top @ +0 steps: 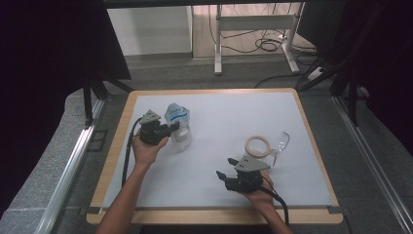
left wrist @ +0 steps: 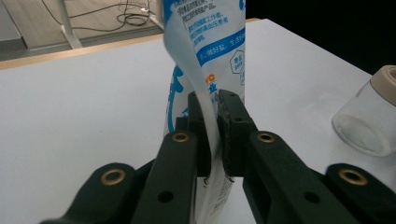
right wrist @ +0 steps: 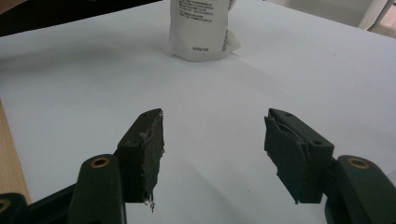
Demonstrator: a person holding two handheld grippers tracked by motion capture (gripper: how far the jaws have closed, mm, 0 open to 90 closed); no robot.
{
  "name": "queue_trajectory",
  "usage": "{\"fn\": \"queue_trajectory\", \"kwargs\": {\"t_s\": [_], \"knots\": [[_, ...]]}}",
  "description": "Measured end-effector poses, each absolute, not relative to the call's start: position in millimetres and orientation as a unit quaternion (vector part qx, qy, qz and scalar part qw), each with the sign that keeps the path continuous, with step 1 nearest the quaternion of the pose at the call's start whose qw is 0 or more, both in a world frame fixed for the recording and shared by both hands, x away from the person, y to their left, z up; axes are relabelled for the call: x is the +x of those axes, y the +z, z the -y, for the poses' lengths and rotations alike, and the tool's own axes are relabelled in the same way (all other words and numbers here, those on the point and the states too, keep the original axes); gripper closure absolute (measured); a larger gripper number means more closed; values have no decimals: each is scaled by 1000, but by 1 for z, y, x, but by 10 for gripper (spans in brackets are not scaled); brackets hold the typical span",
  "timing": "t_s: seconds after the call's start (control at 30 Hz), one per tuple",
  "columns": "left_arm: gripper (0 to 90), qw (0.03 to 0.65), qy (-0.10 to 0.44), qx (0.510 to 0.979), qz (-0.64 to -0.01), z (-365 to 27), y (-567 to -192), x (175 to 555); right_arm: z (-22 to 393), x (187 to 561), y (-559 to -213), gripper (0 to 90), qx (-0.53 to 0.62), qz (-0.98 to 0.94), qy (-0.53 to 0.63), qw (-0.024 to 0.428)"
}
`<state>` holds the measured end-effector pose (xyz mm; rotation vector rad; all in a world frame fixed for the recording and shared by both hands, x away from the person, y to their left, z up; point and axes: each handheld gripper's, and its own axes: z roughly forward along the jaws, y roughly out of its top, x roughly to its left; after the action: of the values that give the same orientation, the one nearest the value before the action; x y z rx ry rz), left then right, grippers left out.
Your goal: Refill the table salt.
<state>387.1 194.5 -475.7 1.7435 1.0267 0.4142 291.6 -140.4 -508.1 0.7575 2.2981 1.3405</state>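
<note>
White-and-blue pouch [left wrist: 205,56] stands pinched between left hand-held gripper [left wrist: 212,123] pads.

The pouch [top: 177,118] stands on the surface [top: 219,122] pinched in the left claw [top: 174,127]. The jar [top: 276,144] lies well to that claw's right, just beyond the right claw [top: 223,175], with the tape ring [top: 258,146] touching its left side.
</note>
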Motion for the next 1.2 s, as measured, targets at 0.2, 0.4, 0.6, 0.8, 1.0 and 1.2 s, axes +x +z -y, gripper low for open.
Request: {"fn": "queue_trajectory", "kwargs": {"t_s": [0.2,0.4,0.6,0.8,1.0,1.2], "knots": [[896,523,168,725,-416,-195,-478,388,141,292,-508,381,269,-815,477,188],[900,539,165,716,-412,-191,-478,389,142,293,-507,381,271,-814,478,189],[900,545,162,712,-412,-189,-477,391,143,293,-507,381,271,-813,479,190],[900,545,158,716,-406,-187,-475,391,143,294,-506,382,271,-812,479,191],[900,553,152,716,-398,-185,-466,386,143,295,-507,381,272,-813,478,191],[900,563,151,715,-386,-183,-456,378,143,295,-508,381,272,-813,478,191]]}}
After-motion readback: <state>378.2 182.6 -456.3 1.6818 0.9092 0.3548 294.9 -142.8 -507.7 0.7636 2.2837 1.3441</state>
